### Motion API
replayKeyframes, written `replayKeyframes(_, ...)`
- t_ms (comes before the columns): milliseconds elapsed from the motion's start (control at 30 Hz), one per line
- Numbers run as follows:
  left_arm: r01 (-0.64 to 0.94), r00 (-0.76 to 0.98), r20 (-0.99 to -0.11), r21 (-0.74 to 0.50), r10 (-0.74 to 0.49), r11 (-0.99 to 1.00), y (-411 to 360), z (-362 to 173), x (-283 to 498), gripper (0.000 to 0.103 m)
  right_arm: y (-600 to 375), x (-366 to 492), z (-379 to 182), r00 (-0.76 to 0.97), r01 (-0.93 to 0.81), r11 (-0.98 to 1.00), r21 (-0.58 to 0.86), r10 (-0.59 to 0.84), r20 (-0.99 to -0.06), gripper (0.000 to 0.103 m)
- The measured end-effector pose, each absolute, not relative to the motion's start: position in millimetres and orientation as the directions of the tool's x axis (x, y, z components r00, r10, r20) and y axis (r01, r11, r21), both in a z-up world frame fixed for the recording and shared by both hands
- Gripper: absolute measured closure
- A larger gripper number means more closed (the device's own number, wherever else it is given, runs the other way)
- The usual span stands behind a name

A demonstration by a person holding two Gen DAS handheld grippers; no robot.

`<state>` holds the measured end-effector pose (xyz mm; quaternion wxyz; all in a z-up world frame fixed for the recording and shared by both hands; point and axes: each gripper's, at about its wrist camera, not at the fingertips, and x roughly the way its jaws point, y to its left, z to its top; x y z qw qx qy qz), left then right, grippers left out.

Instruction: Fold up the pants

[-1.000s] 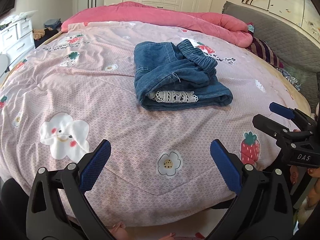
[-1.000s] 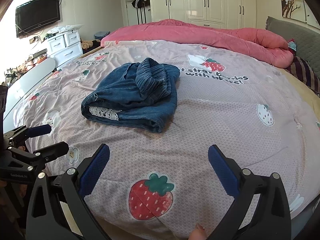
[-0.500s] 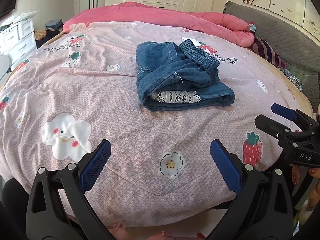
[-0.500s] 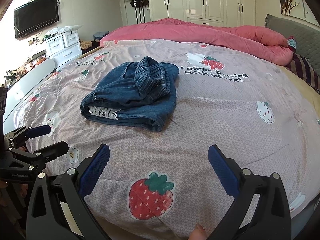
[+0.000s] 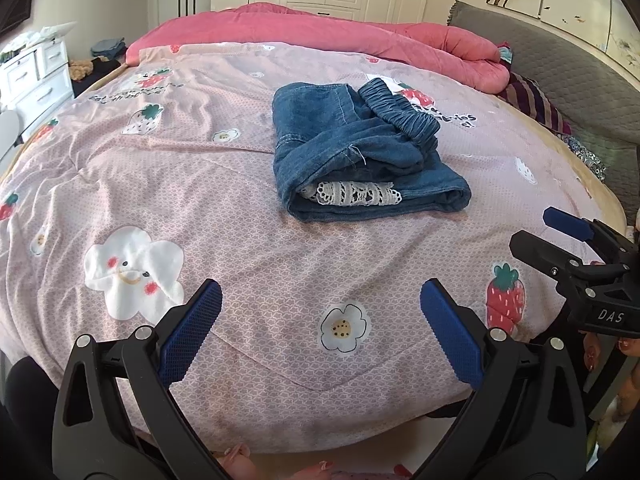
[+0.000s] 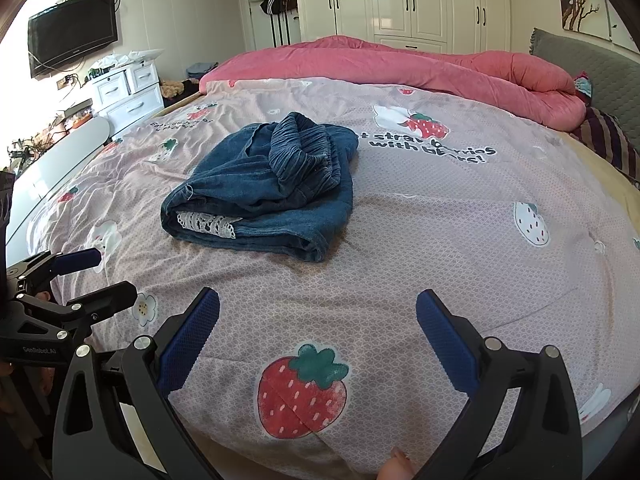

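Note:
The blue denim pants [image 5: 360, 152] lie folded in a compact stack on the pink bedspread [image 5: 200, 200], with the elastic waistband on top and white lace trim showing at the near edge. They also show in the right wrist view [image 6: 268, 188]. My left gripper [image 5: 320, 320] is open and empty, held over the bed's near edge, well short of the pants. My right gripper [image 6: 318, 328] is open and empty, also near the front edge. Each gripper shows in the other's view: the right gripper [image 5: 560, 240] at right and the left gripper [image 6: 88, 280] at left.
A rolled pink duvet [image 6: 440, 68] lies across the far side of the bed. A grey headboard [image 5: 580, 80] and a striped cushion [image 5: 536, 104] are at the right. White drawers [image 6: 128, 92] and a wall TV [image 6: 72, 32] stand at left; wardrobes [image 6: 400, 0] stand behind.
Both views have shifted slightly, so the pants sit a little nearer and lower in frame. The pants have not moved on the bed, and both grippers stay open.

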<state>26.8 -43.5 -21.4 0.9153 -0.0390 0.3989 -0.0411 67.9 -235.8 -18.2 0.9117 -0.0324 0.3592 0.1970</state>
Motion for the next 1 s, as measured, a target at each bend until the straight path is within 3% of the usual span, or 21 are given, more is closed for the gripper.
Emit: replayKeyframes(1000, 0.033, 0.681, -0.727, -0.088, -0.087, 0.996, -43.1, -19.1, 26.1, 0.009, -234.0, 68.9, -22.0, 0.66, -0.382, 0.921, 0.071, 0.326, -0.677, 0.004)
